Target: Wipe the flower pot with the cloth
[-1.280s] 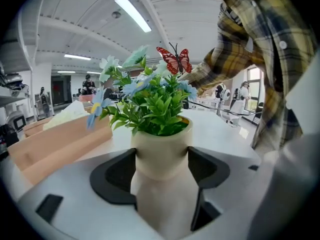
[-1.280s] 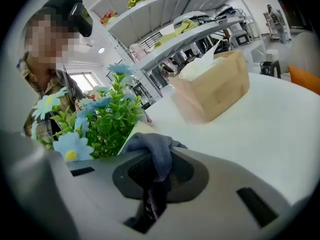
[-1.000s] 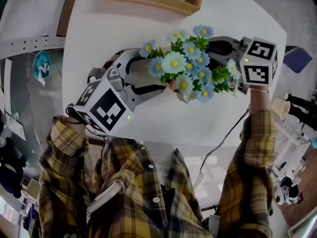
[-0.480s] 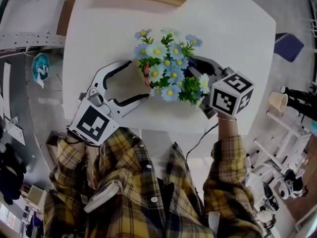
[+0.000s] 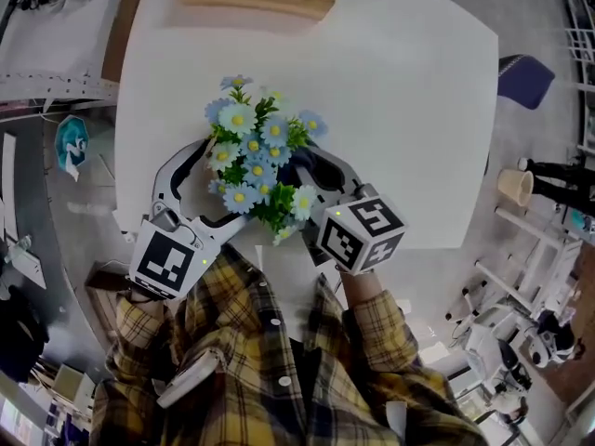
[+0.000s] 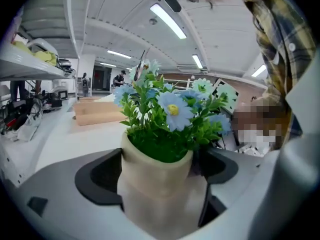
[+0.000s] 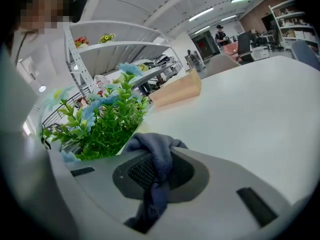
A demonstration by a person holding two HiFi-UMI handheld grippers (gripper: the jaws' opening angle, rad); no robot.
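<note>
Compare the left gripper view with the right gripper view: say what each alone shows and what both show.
Only the left gripper view: the cream flower pot standing between the fingers of the left gripper, which have just been opening and stand apart. Only the right gripper view: the blue-grey cloth pinched in the shut fingers of the right gripper. Both: the blue flowers, the wooden tray and the white table.

An open-plan lab or workshop: ceiling strip lights [image 6: 167, 20], cluttered white shelving [image 7: 112, 45], distant desks with monitors [image 7: 250, 40], a white tabletop [image 5: 400, 110].
</note>
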